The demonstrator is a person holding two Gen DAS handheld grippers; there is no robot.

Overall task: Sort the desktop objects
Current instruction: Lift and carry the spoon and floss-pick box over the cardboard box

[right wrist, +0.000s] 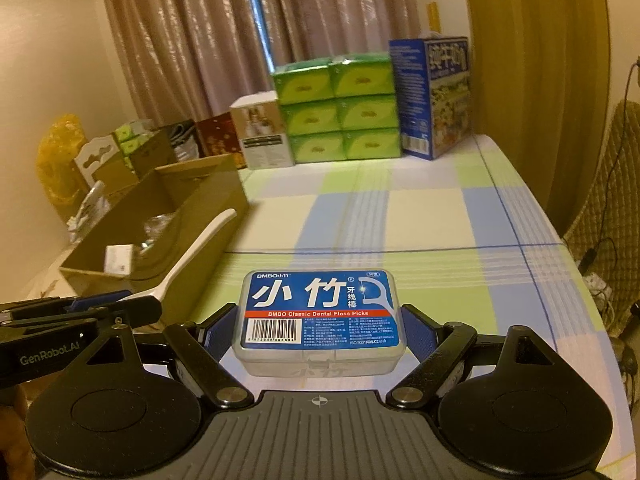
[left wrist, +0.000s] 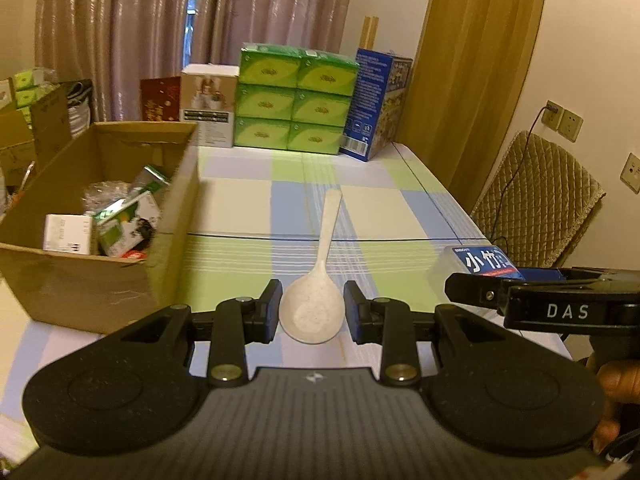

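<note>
The left gripper (left wrist: 311,308) is clamped on the bowl of an off-white speckled plastic rice spoon (left wrist: 316,304), whose long handle points away over the table; in the right wrist view that spoon (right wrist: 192,256) shows lifted off the cloth, handle slanting up toward the box. The right gripper (right wrist: 320,332) grips a clear plastic case of dental floss picks with a blue label (right wrist: 320,316) by its two short ends, blue pads pressed to its sides, the case held above the table.

The table under both wears a checked cloth in pale green, blue and cream (left wrist: 400,208); the stretch straight ahead of the grippers is bare cloth. At the far edge stands a row of goods against the pinkish-brown curtains (left wrist: 120,20) — a stack of six green tissue packs (left wrist: 296,100), two wide and three high, a tall blue printed carton (left wrist: 376,104) just to its right, a white box with a photo on its front (left wrist: 208,104) to its left, and a dark red box (left wrist: 160,98) beyond that. A chair with a quilted tan cover (left wrist: 536,196) stands off the table's right side.

On the table's left sits an open brown cardboard box (left wrist: 100,280), flaps up. In it lie a small white carton (left wrist: 68,234), a green-and-white packet (left wrist: 128,228) and some crumpled clear wrapping (left wrist: 104,194) — the rest is too jumbled to tell. More cartons and green packs (left wrist: 28,84) stand behind it.
</note>
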